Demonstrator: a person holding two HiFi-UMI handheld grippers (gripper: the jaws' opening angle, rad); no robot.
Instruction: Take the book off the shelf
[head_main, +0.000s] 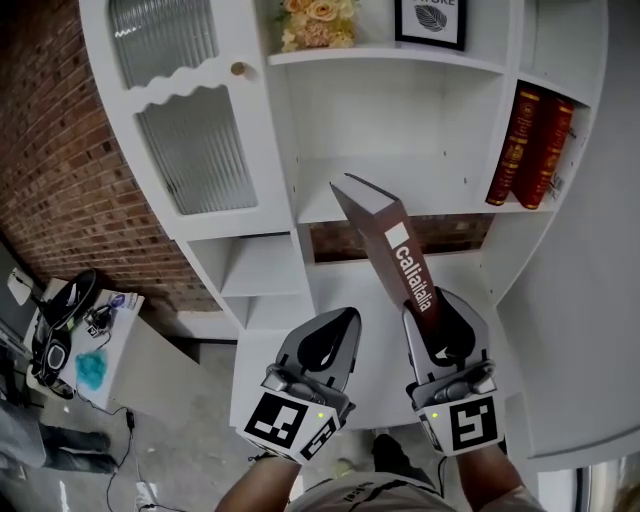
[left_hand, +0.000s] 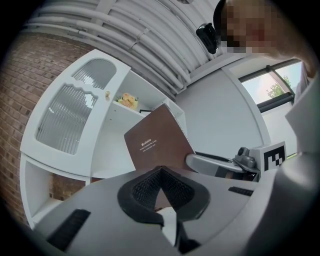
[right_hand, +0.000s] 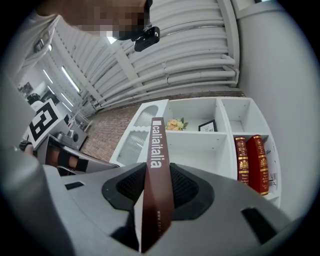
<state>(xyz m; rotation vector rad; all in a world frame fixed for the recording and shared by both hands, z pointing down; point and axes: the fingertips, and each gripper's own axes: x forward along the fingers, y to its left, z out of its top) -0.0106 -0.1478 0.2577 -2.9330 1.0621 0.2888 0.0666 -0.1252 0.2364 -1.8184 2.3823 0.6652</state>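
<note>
The big white shelf (head_main: 400, 130) is out past the tips of both jaws. The brown book (head_main: 395, 250) is not on it now. It sticks up from between the jaws of the right gripper (head_main: 440, 312), leaning toward the shelf's middle space. Those jaws pinch the book near its bottom end, one on each cover. The left gripper (head_main: 325, 345) is just beside, on the left. Its jaws are pressed together with nothing in them. Two red books (head_main: 530, 150) stand far past the right jaws, off to their right.

I think the taking-off step is almost done. Next, the right gripper needs to pull the book back and squeeze tight, because the tall book could tip.
</note>
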